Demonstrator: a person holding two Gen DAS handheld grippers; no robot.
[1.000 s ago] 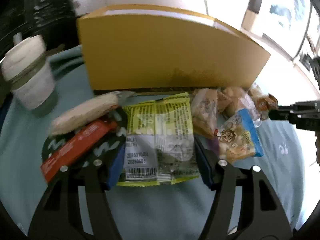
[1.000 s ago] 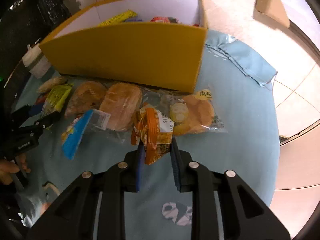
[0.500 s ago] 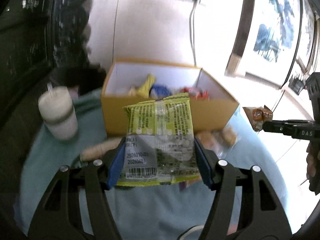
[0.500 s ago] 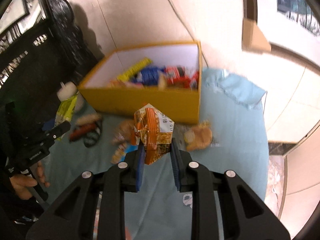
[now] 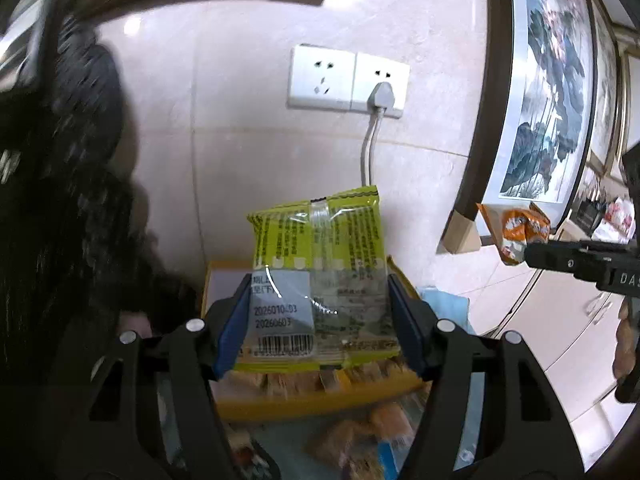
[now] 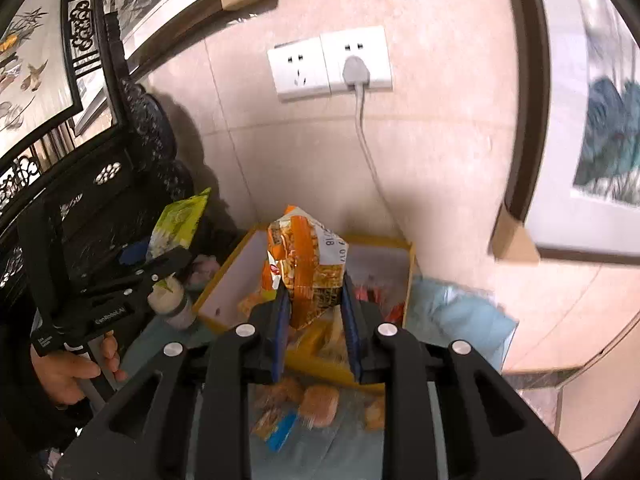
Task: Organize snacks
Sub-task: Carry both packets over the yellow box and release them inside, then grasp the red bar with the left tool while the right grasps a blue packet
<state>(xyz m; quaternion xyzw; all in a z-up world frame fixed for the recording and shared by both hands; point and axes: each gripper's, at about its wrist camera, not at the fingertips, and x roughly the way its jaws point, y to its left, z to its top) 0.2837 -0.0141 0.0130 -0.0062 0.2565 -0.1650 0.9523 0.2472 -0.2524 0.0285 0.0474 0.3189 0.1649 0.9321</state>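
Two grippers are seen, each with one packet. In the left wrist view, a yellow-green snack packet [image 5: 318,280] is clamped between the left gripper [image 5: 316,326] fingers at frame centre, above the yellow box [image 5: 312,402]. In the right wrist view, one orange snack packet [image 6: 306,268] is pinched by the right gripper [image 6: 314,322] at centre. Two wall sockets [image 6: 330,63] are mounted at the top.

Right gripper [image 6: 314,312] fingers pinch an orange snack packet [image 6: 310,270] above the yellow box [image 6: 224,280] — snacks inside.
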